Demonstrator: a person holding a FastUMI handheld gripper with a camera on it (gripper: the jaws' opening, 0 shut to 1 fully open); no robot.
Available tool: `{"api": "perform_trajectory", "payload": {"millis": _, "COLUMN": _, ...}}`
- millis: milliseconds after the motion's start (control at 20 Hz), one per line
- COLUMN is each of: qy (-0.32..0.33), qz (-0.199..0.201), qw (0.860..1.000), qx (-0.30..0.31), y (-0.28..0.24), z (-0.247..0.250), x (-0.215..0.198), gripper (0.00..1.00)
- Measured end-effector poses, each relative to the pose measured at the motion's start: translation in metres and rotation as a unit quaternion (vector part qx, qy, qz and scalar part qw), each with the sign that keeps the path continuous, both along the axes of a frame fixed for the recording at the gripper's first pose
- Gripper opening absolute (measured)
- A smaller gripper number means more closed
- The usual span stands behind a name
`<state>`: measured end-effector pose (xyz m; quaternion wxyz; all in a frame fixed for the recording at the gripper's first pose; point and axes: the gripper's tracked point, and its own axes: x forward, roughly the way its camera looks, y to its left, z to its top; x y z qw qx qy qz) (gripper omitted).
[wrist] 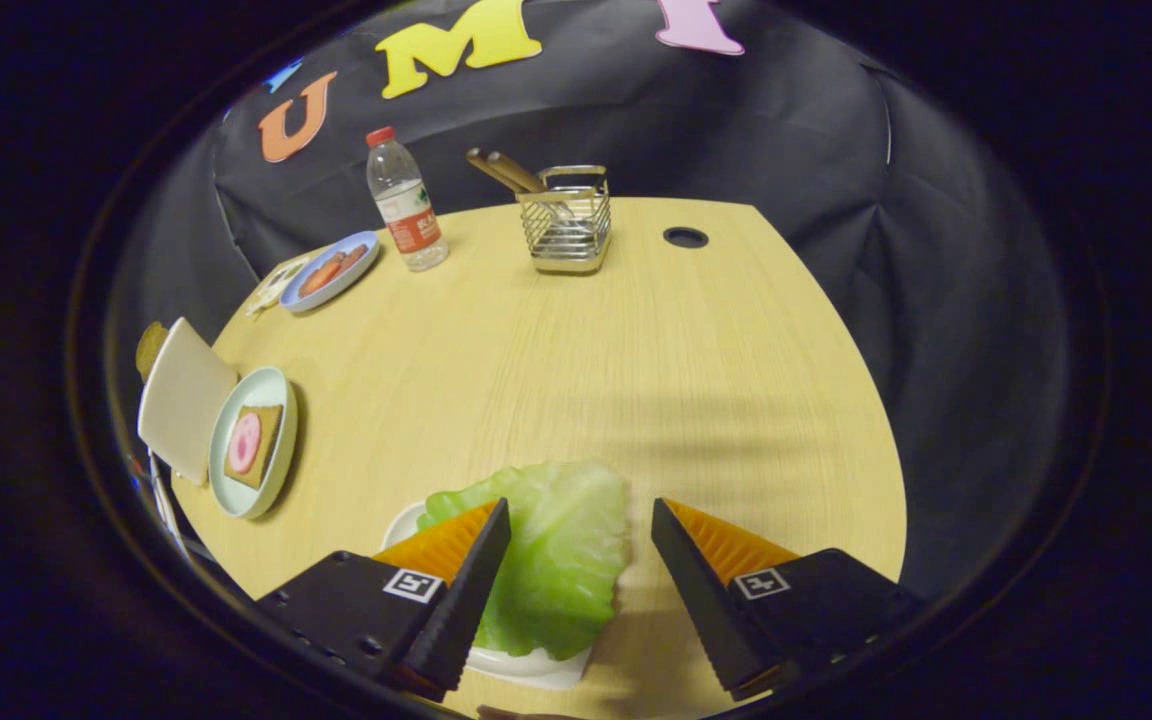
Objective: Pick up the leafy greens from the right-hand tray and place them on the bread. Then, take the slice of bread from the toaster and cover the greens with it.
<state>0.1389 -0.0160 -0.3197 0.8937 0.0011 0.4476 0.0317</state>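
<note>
A light green lettuce leaf [556, 550] lies on a small white tray [526, 665] right under my fingers. My gripper [581, 515] is open above it, the left finger over the leaf and the right finger over bare table beside it. Off to the left, a pale green plate [271, 385] holds a slice of bread [254, 445] with a pink round slice on top. Beside that plate stands a white toaster [181, 395] with a brownish bread slice [149, 350] poking out behind it.
At the back of the wooden table [656, 350] stand a water bottle [404, 205], a wire basket [566, 228] with wooden utensils, and a blue plate [333, 268] of sausages. A cable hole [685, 237] sits at the back right.
</note>
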Motion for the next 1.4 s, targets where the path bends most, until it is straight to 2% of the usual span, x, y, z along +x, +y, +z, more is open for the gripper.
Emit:
{"api": "perform_trajectory", "payload": {"millis": 100, "qy": 0.019, "qz": -0.001, "qw": 1.000, "qx": 0.013, "y": 0.001, "z": -0.008, "x": 0.001, "gripper": 0.86}}
{"api": "perform_trajectory", "payload": {"millis": 150, "qy": 0.024, "qz": -0.003, "qw": 0.999, "qx": 0.021, "y": 0.002, "z": -0.012, "x": 0.004, "gripper": 0.80}}
{"api": "perform_trajectory", "payload": {"millis": 250, "qy": 0.024, "qz": -0.002, "qw": 0.999, "qx": 0.033, "y": 0.007, "z": -0.011, "x": 0.004, "gripper": 0.67}}
{"api": "perform_trajectory", "payload": {"millis": 350, "qy": 0.017, "qz": -0.007, "qw": 1.000, "qx": 0.022, "y": 0.009, "z": -0.010, "x": 0.006, "gripper": 0.46}}
{"api": "perform_trajectory", "payload": {"millis": 400, "qy": 0.013, "qz": -0.012, "qw": 1.000, "qx": 0.017, "y": 0.009, "z": -0.009, "x": 0.006, "gripper": 0.39}}
{"api": "perform_trajectory", "payload": {"millis": 450, "qy": 0.009, "qz": -0.016, "qw": 1.000, "qx": 0.010, "y": 0.010, "z": -0.009, "x": 0.006, "gripper": 0.36}}
{"api": "perform_trajectory", "payload": {"millis": 550, "qy": -0.001, "qz": -0.020, "qw": 1.000, "qx": -0.003, "y": 0.010, "z": -0.006, "x": 0.006, "gripper": 0.36}}
{"api": "perform_trajectory", "payload": {"millis": 650, "qy": -0.012, "qz": -0.025, "qw": 1.000, "qx": -0.004, "y": 0.013, "z": -0.002, "x": 0.006, "gripper": 0.21}}
{"api": "perform_trajectory", "payload": {"millis": 750, "qy": -0.015, "qz": -0.036, "qw": 0.999, "qx": -0.011, "y": 0.011, "z": -0.002, "x": 0.002, "gripper": 0.19}}
{"api": "perform_trajectory", "payload": {"millis": 800, "qy": -0.010, "qz": -0.048, "qw": 0.999, "qx": -0.016, "y": 0.009, "z": 0.004, "x": -0.002, "gripper": 0.01}}
{"api": "perform_trajectory", "payload": {"millis": 1000, "qy": -0.014, "qz": -0.066, "qw": 0.998, "qx": -0.008, "y": 0.013, "z": 0.013, "x": -0.012, "gripper": 0.01}}
{"api": "perform_trajectory", "payload": {"millis": 1400, "qy": -0.048, "qz": -0.047, "qw": 0.998, "qx": 0.001, "y": 0.063, "z": 0.070, "x": -0.056, "gripper": 0.01}}
